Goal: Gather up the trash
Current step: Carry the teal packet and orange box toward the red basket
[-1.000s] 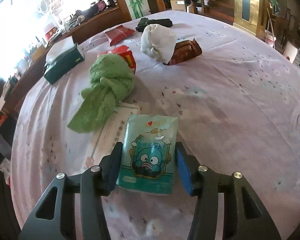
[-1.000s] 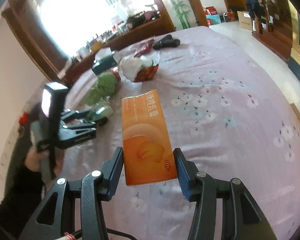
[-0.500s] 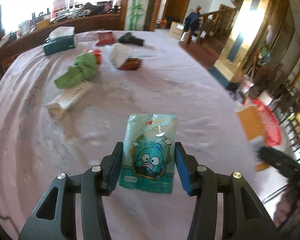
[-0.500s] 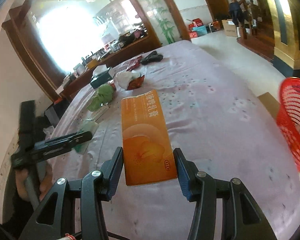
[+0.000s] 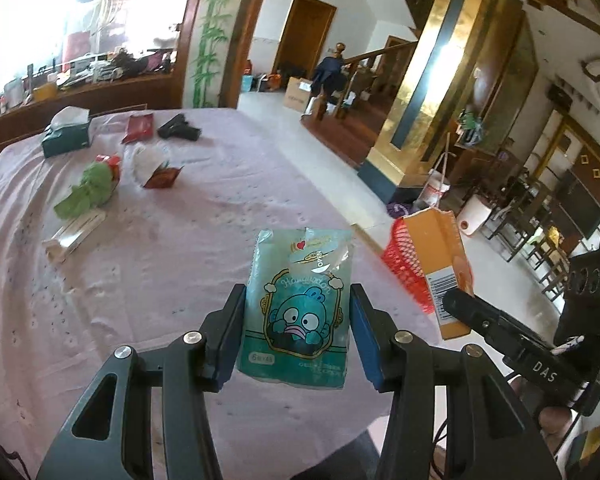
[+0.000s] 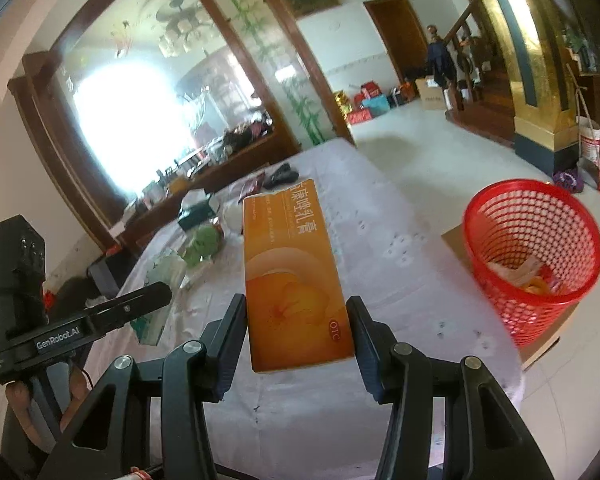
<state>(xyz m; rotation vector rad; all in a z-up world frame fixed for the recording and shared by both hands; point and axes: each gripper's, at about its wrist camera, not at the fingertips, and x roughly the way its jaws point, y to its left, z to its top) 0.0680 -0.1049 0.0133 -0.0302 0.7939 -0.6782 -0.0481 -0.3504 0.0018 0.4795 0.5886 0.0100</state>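
The teal tissue pack [image 5: 300, 306] shows a cartoon fish face, an "OPEN" tab and a heart mark; the left gripper [image 5: 298, 334] has it pinched between part-closed jaws, lifted above the lilac tablecloth [image 5: 172, 248]. The orange carton [image 6: 294, 280] carries large Chinese lettering and a small "OTC" oval; the right gripper [image 6: 296, 332] clamps its lower end, jaws likewise part-closed. "GenRobot.AI" and "DAS" are printed on the gripper bodies. The red mesh basket [image 6: 532, 248] stands on a cardboard box beside the table, scraps inside.
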